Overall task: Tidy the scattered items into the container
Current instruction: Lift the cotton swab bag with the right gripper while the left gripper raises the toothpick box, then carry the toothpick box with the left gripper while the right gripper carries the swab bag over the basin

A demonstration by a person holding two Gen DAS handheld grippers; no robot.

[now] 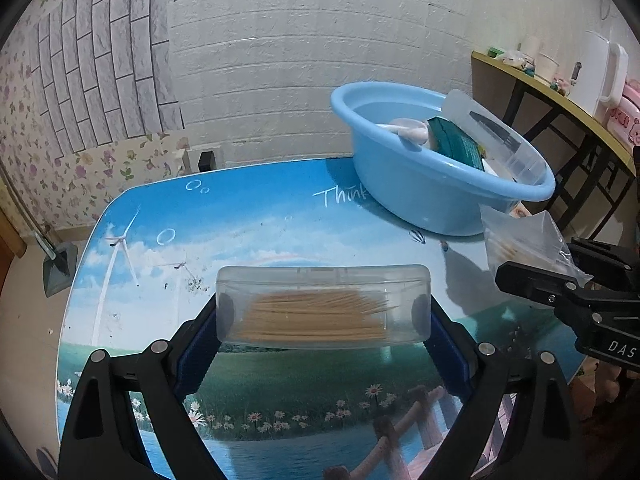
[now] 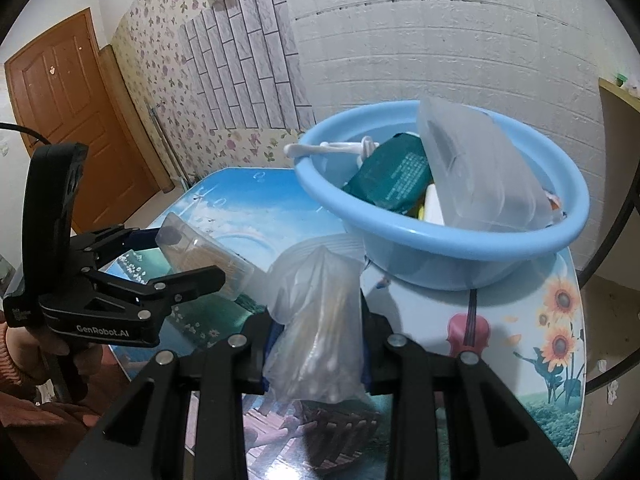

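Left tongs (image 1: pixel 323 312) are clamped across the ends of a clear oblong plastic box of toothpicks (image 1: pixel 323 307), its long axis crosswise; right tongs (image 2: pixel 320 340) are pinched on a thin clear plastic bag of cotton swabs (image 2: pixel 320 320). A round light-blue plastic basin (image 2: pixel 440 236), already holding several items, is seen ahead and nearest the right tongs, on a glossy landscape-printed desk (image 1: pixel 240 216) beside white brick-pattern walls.

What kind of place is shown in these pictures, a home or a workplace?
Most likely a room in a home. The signs are the floral wallpaper beside a brown wooden door, a small table with a printed landscape top, and a light blue plastic wash basin holding household bits.
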